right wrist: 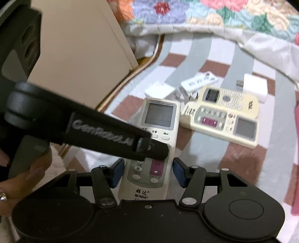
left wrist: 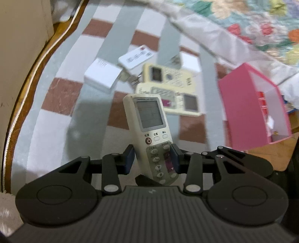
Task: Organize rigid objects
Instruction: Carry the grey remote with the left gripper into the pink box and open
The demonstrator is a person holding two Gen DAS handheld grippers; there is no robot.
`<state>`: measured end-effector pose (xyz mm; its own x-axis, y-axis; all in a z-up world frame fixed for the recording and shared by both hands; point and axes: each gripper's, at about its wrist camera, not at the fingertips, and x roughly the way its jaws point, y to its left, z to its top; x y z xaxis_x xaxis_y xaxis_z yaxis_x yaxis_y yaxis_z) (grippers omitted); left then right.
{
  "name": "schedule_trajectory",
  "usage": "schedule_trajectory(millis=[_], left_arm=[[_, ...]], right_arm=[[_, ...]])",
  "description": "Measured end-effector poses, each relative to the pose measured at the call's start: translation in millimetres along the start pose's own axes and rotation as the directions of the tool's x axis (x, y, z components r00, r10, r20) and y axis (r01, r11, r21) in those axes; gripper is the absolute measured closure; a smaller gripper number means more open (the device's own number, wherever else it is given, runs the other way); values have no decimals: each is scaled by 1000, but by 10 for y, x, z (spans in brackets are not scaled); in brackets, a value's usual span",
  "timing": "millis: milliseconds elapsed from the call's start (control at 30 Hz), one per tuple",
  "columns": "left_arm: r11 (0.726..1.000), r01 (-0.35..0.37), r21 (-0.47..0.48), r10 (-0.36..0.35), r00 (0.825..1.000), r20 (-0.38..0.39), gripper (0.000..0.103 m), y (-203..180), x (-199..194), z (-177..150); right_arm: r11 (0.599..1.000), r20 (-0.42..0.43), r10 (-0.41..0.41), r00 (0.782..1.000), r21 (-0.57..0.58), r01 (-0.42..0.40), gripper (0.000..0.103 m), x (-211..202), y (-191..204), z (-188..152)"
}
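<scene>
Pinching a smooth white plastic remote (left wrist: 149, 134), left gripper (left wrist: 152, 158); right gripper (right wrist: 147, 172) spread beside it.

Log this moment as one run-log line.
left gripper: shut on white remote | right gripper: astride it, pads apart | yellow remotes: on bed | pink box: open

This is a bedroom in a home. A bed (left wrist: 61, 97) with a sheet checked in grey, white and brown fills both views, and a flowered quilt (right wrist: 214, 16) lies bunched along its far side. Household remote controls (right wrist: 222, 114), a white charger (right wrist: 255, 89) and a pink box (left wrist: 248, 104) lie scattered on the sheet beside a wooden frame edge (left wrist: 28, 89).
</scene>
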<state>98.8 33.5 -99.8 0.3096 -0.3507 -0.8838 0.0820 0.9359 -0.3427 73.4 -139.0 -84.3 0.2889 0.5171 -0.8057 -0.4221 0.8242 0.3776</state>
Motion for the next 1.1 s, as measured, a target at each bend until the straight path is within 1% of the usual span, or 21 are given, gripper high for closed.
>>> schedule_trajectory(millis=[133, 233, 267, 400, 533, 667, 800, 933, 1000, 1100], left_arm=[[998, 29, 52, -31, 999, 40, 63, -214, -234, -25], [992, 18, 124, -25, 998, 62, 63, -456, -410, -14], [990, 18, 141, -27, 998, 64, 63, -532, -453, -6], [982, 44, 181, -59, 995, 79, 63, -815, -627, 35], [967, 58, 246, -87, 990, 108, 63, -1165, -768, 65], [952, 90, 294, -129, 985, 118, 63, -1504, -778, 151], [936, 135, 324, -174, 980, 95, 63, -1836, -664, 254], [919, 173, 354, -197, 980, 34, 63, -2199, -406, 387], [913, 184, 365, -193, 981, -11, 63, -2372, -217, 489], [909, 186, 374, -166, 982, -84, 63, -2576, 99, 630]], right_arm=[[1000, 43, -12, 999, -22, 13, 41, -283, 18, 7], [1000, 89, 14, 996, 18, -16, 41, -482, -12, -11], [1000, 101, 10, 995, 20, -12, 41, -557, -27, -25], [999, 160, -49, 986, -7, 51, 41, -835, -25, -40], [993, 228, -105, 968, -25, 114, 41, -1154, -80, -41], [984, 273, -167, 948, -15, 178, 41, -1450, -225, -48], [971, 289, -234, 928, 13, 240, 41, -1676, -455, -63], [950, 272, -308, 912, 35, 311, 41, -1788, -734, -87], [943, 249, -333, 910, 56, 329, 41, -1798, -927, -82], [941, 211, -337, 917, 117, 319, 41, -1766, -1229, -85]])
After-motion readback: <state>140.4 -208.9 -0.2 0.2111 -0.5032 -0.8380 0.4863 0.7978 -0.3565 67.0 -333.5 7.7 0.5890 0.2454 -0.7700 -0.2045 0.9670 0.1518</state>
